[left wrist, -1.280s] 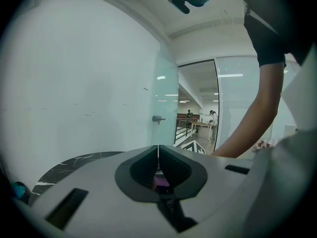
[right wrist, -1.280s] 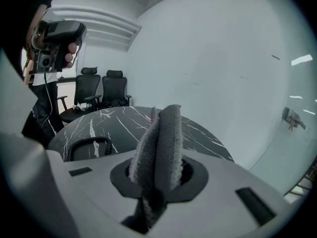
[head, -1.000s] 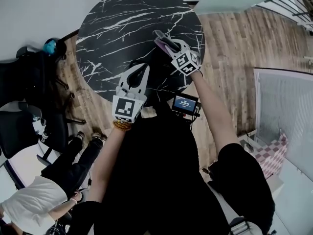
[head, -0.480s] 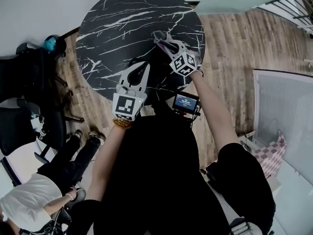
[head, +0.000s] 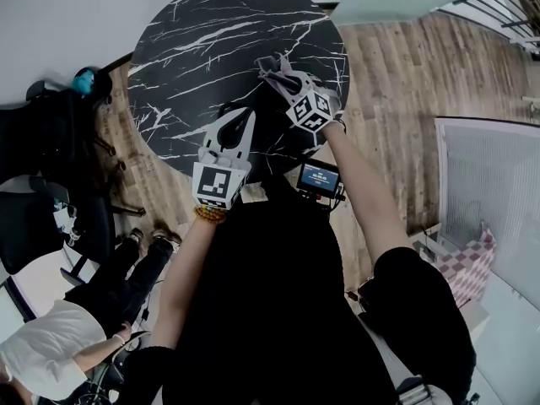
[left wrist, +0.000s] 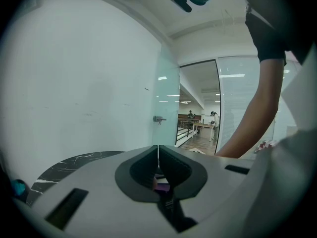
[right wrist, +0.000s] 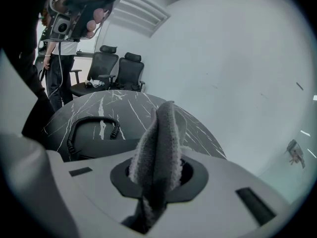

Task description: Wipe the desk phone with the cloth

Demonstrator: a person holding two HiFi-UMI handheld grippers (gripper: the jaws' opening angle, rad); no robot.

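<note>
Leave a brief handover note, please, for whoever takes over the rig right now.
Left gripper: shut, at the near edge of the black marble table.
Right gripper: shut on the cloth, over the table.
Desk phone: on the table, its coiled cord showing left of the cloth.
Done: cloth gripped. Left: the wiping; no contact with the phone is visible.

Setting: office, meeting corner. Round black marble-look table [head: 202, 32] set against a plain white wall [left wrist: 89, 83]; on it a desk phone [right wrist: 106, 145] with a coiled cord [right wrist: 96, 118]. Two black high-backed swivel chairs [right wrist: 130, 71] with headrests and armrests. Wood-plank floor [head: 405, 74]. Full-height glass partition [left wrist: 166, 103] fitted with a door handle [left wrist: 158, 118]; beyond it a lit open area with desks [left wrist: 200, 126] and ceiling strip lights [left wrist: 233, 76]. Slatted ceiling vent [right wrist: 141, 14].
</note>
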